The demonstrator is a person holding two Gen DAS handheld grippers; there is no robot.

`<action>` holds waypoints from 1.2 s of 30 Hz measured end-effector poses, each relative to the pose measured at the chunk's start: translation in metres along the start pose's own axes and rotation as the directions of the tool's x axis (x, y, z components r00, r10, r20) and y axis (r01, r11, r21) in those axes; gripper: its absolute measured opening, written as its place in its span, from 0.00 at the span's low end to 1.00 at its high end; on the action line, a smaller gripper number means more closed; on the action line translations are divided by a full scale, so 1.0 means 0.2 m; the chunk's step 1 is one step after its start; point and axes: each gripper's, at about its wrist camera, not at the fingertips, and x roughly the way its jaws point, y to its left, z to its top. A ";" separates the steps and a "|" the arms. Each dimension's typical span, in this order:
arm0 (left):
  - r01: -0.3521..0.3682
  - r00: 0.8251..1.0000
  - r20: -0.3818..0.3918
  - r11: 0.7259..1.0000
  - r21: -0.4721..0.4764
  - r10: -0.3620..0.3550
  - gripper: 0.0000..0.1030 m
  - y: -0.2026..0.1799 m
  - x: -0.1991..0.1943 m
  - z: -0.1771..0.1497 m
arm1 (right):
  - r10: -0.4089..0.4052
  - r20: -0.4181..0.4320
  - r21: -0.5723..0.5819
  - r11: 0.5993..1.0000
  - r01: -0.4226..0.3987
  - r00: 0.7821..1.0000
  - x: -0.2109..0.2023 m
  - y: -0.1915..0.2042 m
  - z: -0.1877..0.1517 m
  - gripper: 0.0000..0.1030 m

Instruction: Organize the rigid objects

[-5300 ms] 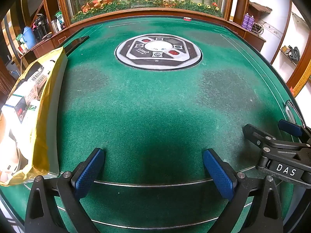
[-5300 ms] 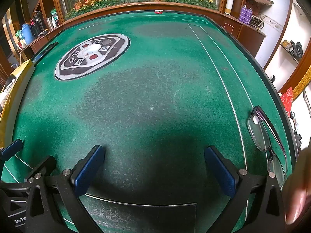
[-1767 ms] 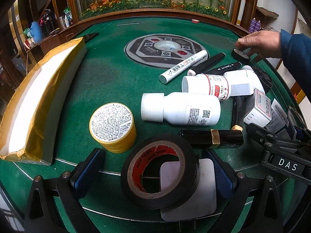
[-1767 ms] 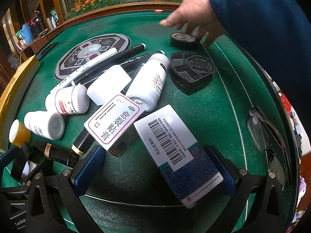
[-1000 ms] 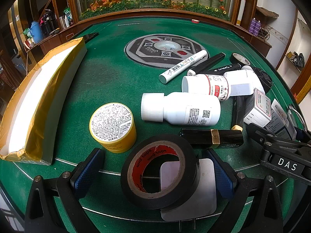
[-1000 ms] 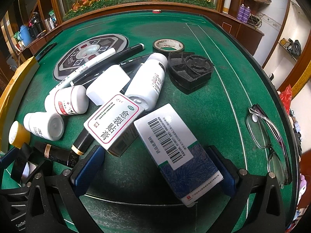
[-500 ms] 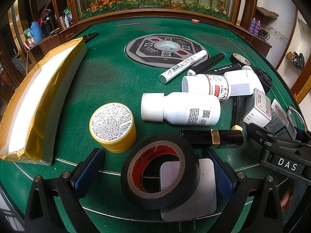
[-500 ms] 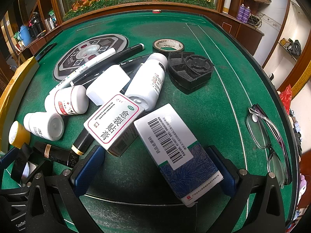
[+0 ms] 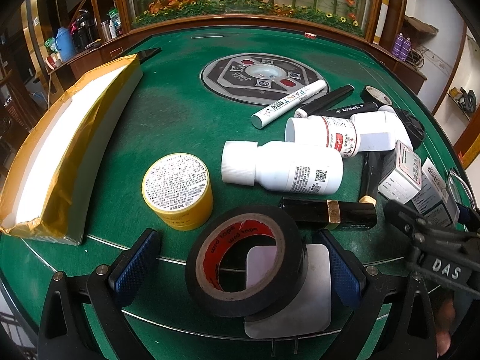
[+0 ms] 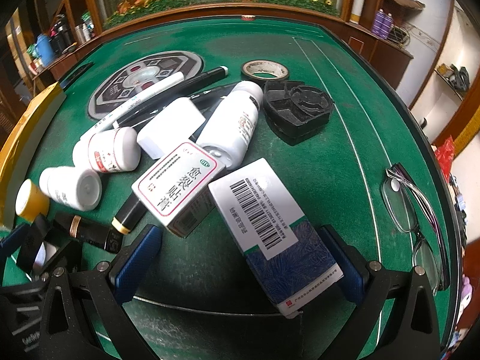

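Green felt table (image 9: pixel 180 126) holds scattered bottles and boxes; left gripper (image 9: pixel 240 265) sits spread around black tape roll (image 9: pixel 246 258), right gripper (image 10: pixel 240 264) spread beside barcoded box (image 10: pixel 270 228).

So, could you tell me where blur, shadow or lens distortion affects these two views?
Left wrist view: sharp, though the fisheye bows the gold-taped box; a dark shadow lies beneath the black tape roll. Right wrist view: the white bottles at left look slightly smeared, the barcode box stays crisp, and the corners vignette black.
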 end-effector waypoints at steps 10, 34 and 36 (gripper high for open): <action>-0.018 1.000 0.002 1.000 -0.019 0.018 1.00 -0.01 0.00 0.00 | 0.074 0.013 -0.053 0.996 -0.073 0.997 -0.03 -0.02 -0.04 1.00; 0.288 0.956 0.002 0.944 0.159 -0.292 0.69 0.19 -0.19 -0.07 | 0.190 0.020 -0.103 0.977 -0.187 0.982 -0.12 -0.11 -0.04 0.71; 0.316 0.948 -0.007 0.938 0.143 -0.319 0.65 0.19 -0.18 -0.07 | 0.193 0.009 -0.092 0.977 -0.191 0.981 -0.10 -0.12 -0.04 0.57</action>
